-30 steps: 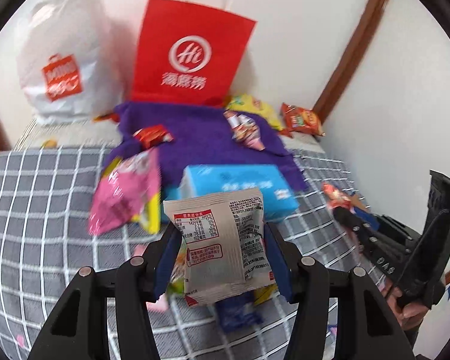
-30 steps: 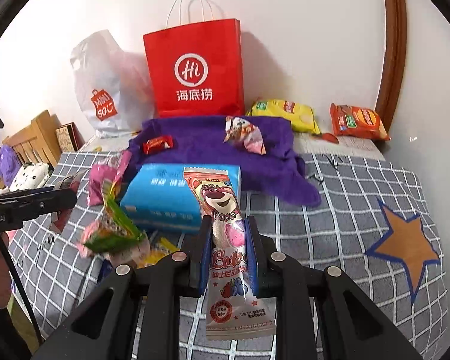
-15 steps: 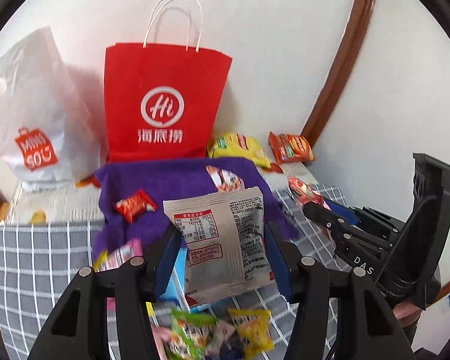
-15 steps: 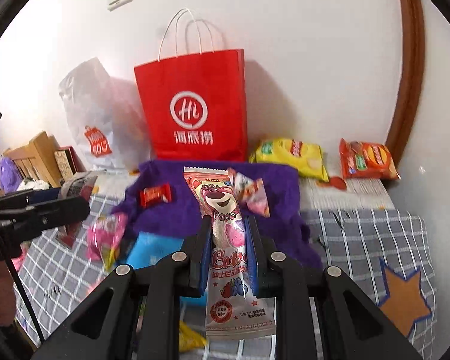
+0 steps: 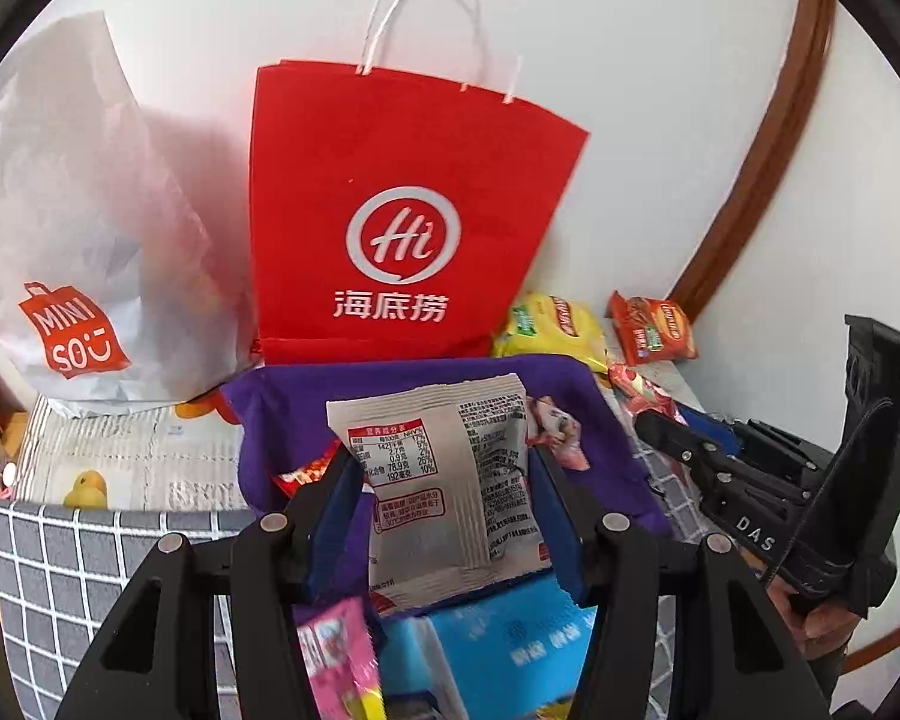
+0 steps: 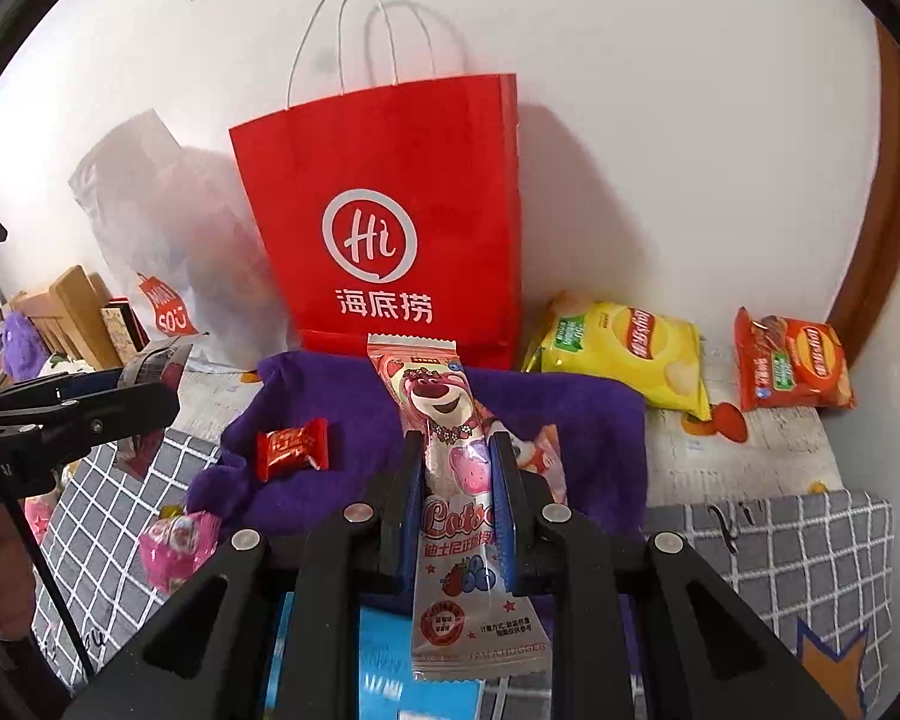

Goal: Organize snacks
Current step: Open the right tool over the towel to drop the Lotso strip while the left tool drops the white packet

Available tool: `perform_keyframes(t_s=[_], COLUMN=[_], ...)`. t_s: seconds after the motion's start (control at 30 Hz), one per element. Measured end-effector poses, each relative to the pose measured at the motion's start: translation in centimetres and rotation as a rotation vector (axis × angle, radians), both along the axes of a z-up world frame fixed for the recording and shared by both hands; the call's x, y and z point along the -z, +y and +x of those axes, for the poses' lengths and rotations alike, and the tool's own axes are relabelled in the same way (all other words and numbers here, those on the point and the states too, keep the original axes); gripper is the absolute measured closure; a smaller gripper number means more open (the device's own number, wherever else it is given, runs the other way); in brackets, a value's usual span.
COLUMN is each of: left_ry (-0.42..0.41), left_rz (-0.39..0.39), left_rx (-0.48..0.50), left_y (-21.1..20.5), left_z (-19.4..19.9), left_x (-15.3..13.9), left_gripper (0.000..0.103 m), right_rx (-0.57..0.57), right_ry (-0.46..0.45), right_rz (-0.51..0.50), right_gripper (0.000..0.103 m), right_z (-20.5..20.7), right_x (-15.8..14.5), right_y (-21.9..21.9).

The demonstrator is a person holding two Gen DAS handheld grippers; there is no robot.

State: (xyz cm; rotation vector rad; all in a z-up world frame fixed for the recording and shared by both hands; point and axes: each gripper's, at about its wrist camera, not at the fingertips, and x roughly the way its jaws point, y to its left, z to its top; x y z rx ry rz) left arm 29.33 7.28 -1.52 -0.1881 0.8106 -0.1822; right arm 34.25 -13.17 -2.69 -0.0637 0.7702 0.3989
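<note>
Both tongs are loaded! The left gripper (image 5: 444, 498) pinches a grey snack packet (image 5: 444, 480), jaws spread wide around it; the right gripper (image 6: 457, 498) clamps narrowly on a pink bear snack stick (image 6: 450, 468). Both hover above the purple cloth (image 6: 570, 414), facing the red paper bag (image 6: 390, 228). Best bet: lower them gently, one at a time. The open cloth offers room; the red candy (image 6: 291, 450), wall and bag sit close.

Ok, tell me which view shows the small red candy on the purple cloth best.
Right wrist view: the red candy lies unobstructed on the purple cloth. In the left wrist view only a red sliver peeks past the left claw holding the grey packet.
</note>
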Motion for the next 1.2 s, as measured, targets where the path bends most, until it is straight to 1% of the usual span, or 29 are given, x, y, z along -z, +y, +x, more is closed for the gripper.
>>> perform_keyframes(t_s=[0.1, 0.2, 0.27, 0.37, 0.53, 0.73, 0.97, 1.2], left_ry=[0.021, 0.069, 0.080, 0.101, 0.132, 0.150, 0.169, 0.211], left_rz=[0.004, 0.006, -0.004, -0.007, -0.006, -0.014, -0.008, -0.004], left_rx=[-0.006, -0.011, -0.021, -0.003, 0.003, 0.005, 0.010, 0.011], left_y=[0.6, 1.1, 1.4, 1.2, 1.0, 0.9, 0.6, 0.4], left_z=[0.9, 2.1, 2.5, 2.8, 3.4, 3.7, 3.9, 4.4], left_x=[1.7, 3.3, 4.0, 5.0, 6.0, 6.5, 7.1, 8.1], left_gripper=[0.049, 0.049, 0.049, 0.049, 0.049, 0.049, 0.049, 0.049], right_rx=[-0.032, -0.057, -0.067, -0.084, -0.098, -0.134, -0.161, -0.141], right_ry=[0.001, 0.014, 0.029, 0.059, 0.082, 0.101, 0.138, 0.174], right_rz=[0.002, -0.016, -0.030, -0.032, -0.055, -0.054, -0.080, -0.126], right_gripper=[0.082, 0.082, 0.082, 0.082, 0.082, 0.082, 0.082, 0.082], right_z=[0.9, 1.7, 2.5, 3.1, 3.6, 3.9, 4.1, 4.4], right_x=[1.0, 2.1, 2.9, 4.0, 4.8, 4.9, 6.1, 7.0], right_y=[0.5, 0.9, 1.0, 0.8, 0.5, 0.0, 0.3, 0.3])
